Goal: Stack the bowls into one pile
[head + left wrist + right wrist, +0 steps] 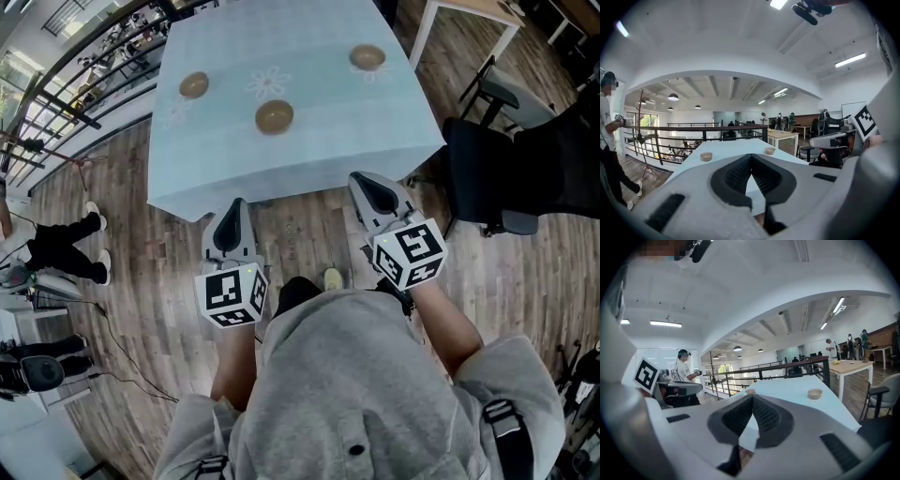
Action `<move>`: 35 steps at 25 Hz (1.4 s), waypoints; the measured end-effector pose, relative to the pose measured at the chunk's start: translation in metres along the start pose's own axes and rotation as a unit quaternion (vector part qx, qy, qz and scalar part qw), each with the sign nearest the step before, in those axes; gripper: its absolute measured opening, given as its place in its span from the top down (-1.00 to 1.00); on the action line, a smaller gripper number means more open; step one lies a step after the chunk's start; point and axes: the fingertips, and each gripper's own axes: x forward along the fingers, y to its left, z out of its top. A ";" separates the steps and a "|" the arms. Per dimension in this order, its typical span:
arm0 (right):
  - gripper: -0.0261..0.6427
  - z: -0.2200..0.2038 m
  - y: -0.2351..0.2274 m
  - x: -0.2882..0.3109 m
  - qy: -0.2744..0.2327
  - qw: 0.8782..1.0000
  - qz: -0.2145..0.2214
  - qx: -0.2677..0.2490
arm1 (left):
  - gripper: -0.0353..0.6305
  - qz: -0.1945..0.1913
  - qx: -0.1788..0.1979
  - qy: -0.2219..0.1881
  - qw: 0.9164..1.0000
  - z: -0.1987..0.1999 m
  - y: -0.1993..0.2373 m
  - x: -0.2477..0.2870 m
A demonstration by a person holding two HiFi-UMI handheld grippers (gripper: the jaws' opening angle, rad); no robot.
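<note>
- Nothing stacked on table (309, 159): bowl (194, 85) by left edge, bowl (274, 116) near middle, bowl (367, 57) by far right corner.
- Left gripper (234, 208), right gripper (366, 183): jaws closed, empty.

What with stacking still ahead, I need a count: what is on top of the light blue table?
Three brown bowls, all apart: the left bowl, the nearer middle bowl and the right bowl. A flower-printed tablecloth covers everything beneath them, so the tabletop itself cannot be seen.
</note>
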 end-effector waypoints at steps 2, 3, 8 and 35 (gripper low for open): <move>0.84 -0.004 -0.001 -0.001 0.004 1.000 0.003 0.005 | 0.84 0.004 -0.001 0.003 1.000 -0.002 0.000 -0.002; 0.84 -0.006 -0.002 -0.002 0.006 1.000 0.005 0.010 | 0.84 0.006 -0.002 0.005 1.000 -0.004 0.001 -0.003; 0.84 -0.012 -0.004 -0.003 0.008 1.000 0.003 0.017 | 0.84 0.008 0.006 0.010 1.000 -0.006 0.003 -0.003; 0.84 0.003 -0.052 0.129 0.038 0.999 -0.007 0.018 | 0.84 -0.023 0.009 0.032 0.999 -0.001 0.073 0.136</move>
